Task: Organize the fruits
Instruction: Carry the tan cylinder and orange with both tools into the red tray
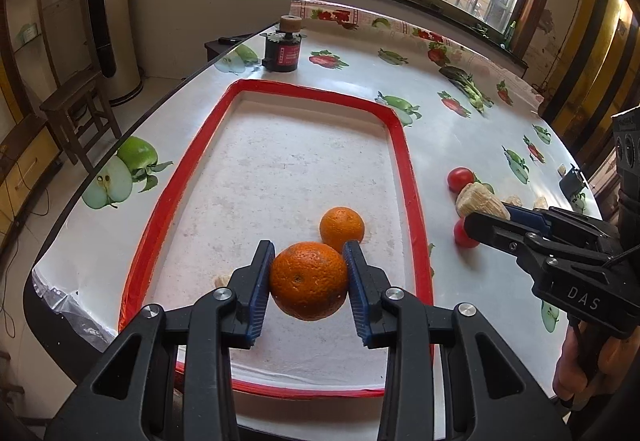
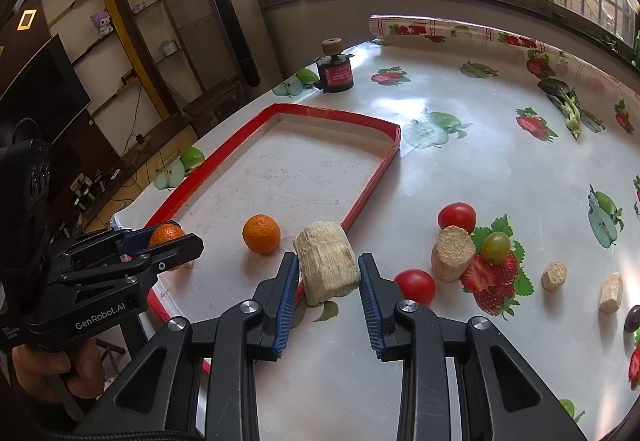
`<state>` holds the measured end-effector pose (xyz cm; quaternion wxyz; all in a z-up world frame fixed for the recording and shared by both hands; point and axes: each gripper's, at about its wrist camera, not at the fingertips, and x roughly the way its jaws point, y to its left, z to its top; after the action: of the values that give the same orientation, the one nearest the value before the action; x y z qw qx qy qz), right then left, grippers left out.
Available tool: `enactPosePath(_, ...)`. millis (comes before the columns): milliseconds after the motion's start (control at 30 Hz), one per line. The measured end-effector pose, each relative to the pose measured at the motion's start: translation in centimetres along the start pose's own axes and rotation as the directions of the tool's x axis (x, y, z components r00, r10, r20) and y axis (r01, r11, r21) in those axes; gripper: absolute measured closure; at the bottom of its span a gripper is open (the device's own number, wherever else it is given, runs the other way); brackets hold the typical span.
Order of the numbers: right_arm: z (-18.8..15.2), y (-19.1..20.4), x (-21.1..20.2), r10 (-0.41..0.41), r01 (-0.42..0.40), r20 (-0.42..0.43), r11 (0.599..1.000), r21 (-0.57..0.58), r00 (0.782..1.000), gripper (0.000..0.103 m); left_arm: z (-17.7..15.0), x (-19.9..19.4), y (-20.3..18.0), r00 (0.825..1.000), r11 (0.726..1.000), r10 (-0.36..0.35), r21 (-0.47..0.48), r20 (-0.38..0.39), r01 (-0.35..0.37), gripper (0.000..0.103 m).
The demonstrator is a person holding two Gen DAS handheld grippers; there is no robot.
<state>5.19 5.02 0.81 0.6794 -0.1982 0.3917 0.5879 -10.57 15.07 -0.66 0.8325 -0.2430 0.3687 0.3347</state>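
Observation:
My left gripper (image 1: 309,273) is shut on a large orange (image 1: 308,281) and holds it just above the near end of the red-rimmed white tray (image 1: 404,145). A smaller orange (image 1: 342,226) lies in the tray just beyond it. My right gripper (image 2: 329,275) is shut on a beige corn-cob chunk (image 2: 326,265) at the tray's right rim (image 2: 372,177). The left gripper (image 2: 160,241) with its orange (image 2: 166,234) shows in the right wrist view. The right gripper (image 1: 486,219) shows in the left wrist view. Two tomatoes (image 2: 457,216) (image 2: 415,284) lie on the table right of the tray.
A green grape (image 2: 496,247), more cob pieces (image 2: 452,253) (image 2: 554,274) (image 2: 611,293) and a dark grape (image 2: 633,318) lie to the right. A leafy green (image 2: 568,101) lies at the far right. A black and red cylinder device (image 1: 282,51) stands beyond the tray. The table edge (image 1: 120,145) runs along the left.

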Motion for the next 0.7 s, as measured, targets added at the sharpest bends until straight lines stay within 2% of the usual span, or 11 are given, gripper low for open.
enactPosePath(200,1.8,1.5,2.1,0.038,-0.038,-0.009,0.999,-0.027,0.999,0.072,1.6,1.4,1.6,0.999,0.999,0.032,-0.007,-0.009,-0.032,0.07)
enactPosePath(400,4.1,2.3,6.0,0.057,-0.059,-0.039,0.997,-0.04,0.998,0.072,3.3,3.5,3.2,0.997,0.997,0.071,-0.018,-0.036,-0.072,0.07)
enactPosePath(700,5.1,2.1,10.9,0.053,-0.057,-0.103,0.998,-0.036,0.993,0.072,3.3,6.4,4.1,0.99,0.995,0.092,-0.025,-0.105,-0.095,0.07)
